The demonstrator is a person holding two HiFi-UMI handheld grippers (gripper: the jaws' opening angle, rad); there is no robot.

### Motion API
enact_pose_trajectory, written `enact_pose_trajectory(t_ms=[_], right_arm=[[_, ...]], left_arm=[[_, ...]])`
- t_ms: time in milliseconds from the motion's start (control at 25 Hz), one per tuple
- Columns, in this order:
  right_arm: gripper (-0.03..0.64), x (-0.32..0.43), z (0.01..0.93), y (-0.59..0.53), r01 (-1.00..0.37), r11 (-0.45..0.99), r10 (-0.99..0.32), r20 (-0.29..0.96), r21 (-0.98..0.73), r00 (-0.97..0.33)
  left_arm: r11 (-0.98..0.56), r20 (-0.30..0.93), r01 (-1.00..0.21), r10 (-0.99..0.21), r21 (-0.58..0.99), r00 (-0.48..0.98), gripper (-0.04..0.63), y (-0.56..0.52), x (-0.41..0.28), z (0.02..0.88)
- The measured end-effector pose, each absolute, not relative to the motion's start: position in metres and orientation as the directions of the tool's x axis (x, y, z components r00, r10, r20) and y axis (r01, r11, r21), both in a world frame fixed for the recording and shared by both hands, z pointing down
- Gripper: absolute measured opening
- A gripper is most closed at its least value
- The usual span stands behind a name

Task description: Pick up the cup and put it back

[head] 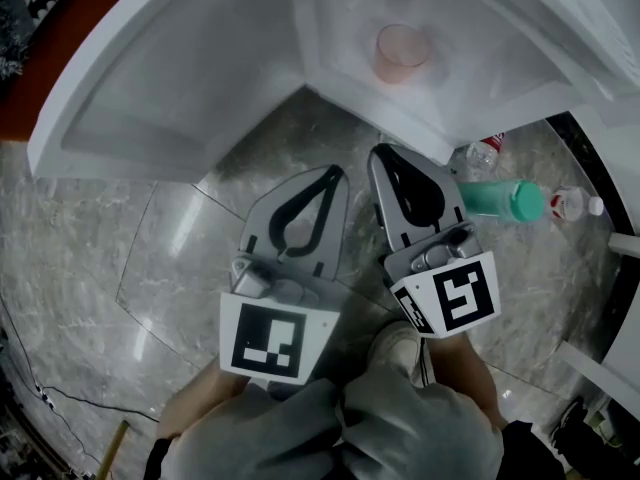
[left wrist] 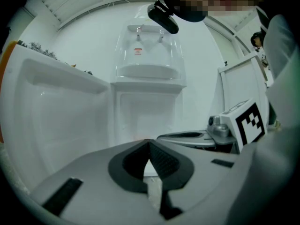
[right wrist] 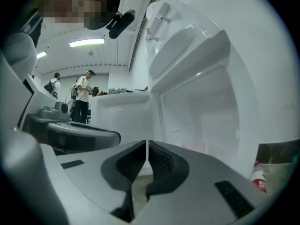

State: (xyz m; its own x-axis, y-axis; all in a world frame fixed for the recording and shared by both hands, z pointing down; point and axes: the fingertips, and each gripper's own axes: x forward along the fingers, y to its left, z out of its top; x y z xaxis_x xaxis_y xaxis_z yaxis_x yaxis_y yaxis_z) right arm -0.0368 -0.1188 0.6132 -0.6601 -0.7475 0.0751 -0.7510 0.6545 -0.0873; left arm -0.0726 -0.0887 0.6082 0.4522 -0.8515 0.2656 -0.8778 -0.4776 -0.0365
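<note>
Right claw (right wrist: pixel 146 145) closed, away from translucent pink cup (head: pixel 402 53).

Head view dim; gripper views bright, fisheye-warped, dark-cornered, under a ceiling strip light (right wrist: pixel 86 42).

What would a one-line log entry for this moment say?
cup: standing in fridge, untouched | left gripper: shut, empty | right gripper: shut, empty | both: outside fridge
</note>
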Motion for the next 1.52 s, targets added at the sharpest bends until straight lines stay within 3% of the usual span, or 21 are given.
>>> enact_pose_trajectory(t_ms=[240,760,960,1520], right_arm=[[0.011,-0.033,0.614,-0.109,-0.767,0.634,-0.761,0.1,-0.099,-0.641],[0.009,-0.029,0.617,-0.1,-0.775,0.623,-0.766,0.122,-0.101,-0.632],[0.009,-0.027,0.619,-0.1,-0.778,0.619,-0.767,0.127,-0.111,-0.629],[0.011,-0.051,0.605,-0.109,-0.736,0.676,-0.721,0.173,-0.036,-0.671]], left_arm=[[-0.403,0.274,-0.914,-0.884,-0.041,0.378,0.011,-0.092,-0.074,0.607],[-0.461,0.255,-0.887,-0.862,-0.035,0.438,0.012,-0.088,-0.054,0.606],[-0.451,0.239,-0.891,-0.86,0.055,0.45,0.012,-0.09,-0.051,0.606],[-0.466,0.205,-0.884,-0.87,-0.042,0.449,0.012,-0.107,-0.086,0.598]])
